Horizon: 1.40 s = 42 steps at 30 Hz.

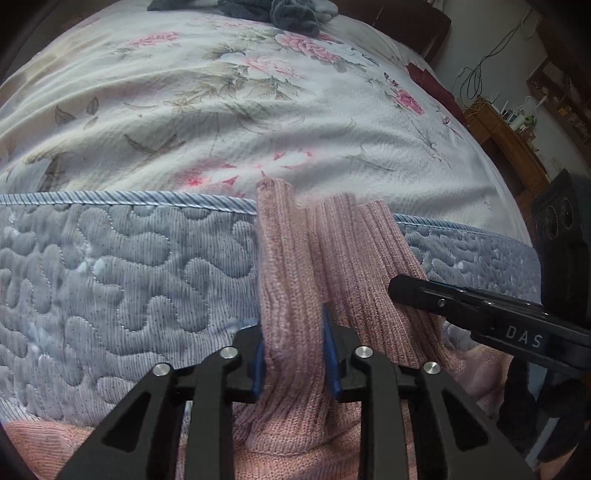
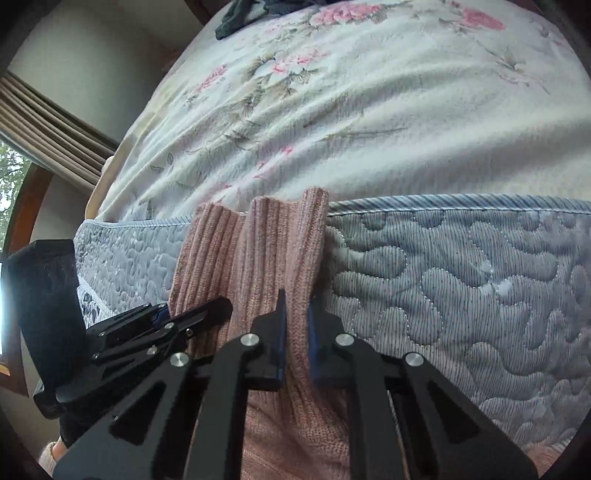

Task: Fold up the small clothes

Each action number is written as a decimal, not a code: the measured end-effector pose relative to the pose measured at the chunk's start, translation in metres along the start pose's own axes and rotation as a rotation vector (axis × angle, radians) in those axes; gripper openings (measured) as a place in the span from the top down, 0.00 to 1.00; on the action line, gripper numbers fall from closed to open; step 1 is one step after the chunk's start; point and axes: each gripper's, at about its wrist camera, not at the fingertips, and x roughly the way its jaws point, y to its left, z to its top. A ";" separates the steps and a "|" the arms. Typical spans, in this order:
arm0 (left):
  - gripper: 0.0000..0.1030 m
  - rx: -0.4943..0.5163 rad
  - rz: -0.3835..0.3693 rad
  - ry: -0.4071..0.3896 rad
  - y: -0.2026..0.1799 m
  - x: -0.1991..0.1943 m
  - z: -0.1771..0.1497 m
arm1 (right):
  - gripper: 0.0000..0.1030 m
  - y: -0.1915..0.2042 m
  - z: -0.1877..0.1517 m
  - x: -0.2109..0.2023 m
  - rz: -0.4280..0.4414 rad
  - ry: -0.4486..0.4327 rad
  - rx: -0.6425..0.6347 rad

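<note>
On my left wrist view, the left gripper is clenched on a ribbed fold of the pink knit garment, whose lower part runs out of frame beneath me. It hangs against the quilted mattress side, below the floral bedspread; dark clothes are cut off at the top. On my right wrist view, the right gripper grips another fold, and a curtained window sits left.

There is one pink knitted garment, and it is bunched into three ribbed folds. Two grippers are there, the left gripper and the right gripper. One mattress, one flowered sheet, one dark clothes pile at 12 o'clock.
</note>
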 end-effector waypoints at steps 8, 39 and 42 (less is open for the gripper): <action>0.83 0.138 -0.127 -0.151 -0.024 -0.080 -0.038 | 0.92 0.040 -0.040 -0.074 0.076 -0.108 -0.201; 0.63 -0.030 -0.144 0.046 0.012 -0.106 -0.136 | 0.50 0.015 -0.151 -0.098 0.197 0.062 -0.001; 0.62 -0.091 -0.121 0.074 0.018 -0.083 -0.128 | 0.52 0.006 -0.141 -0.070 0.181 0.115 0.076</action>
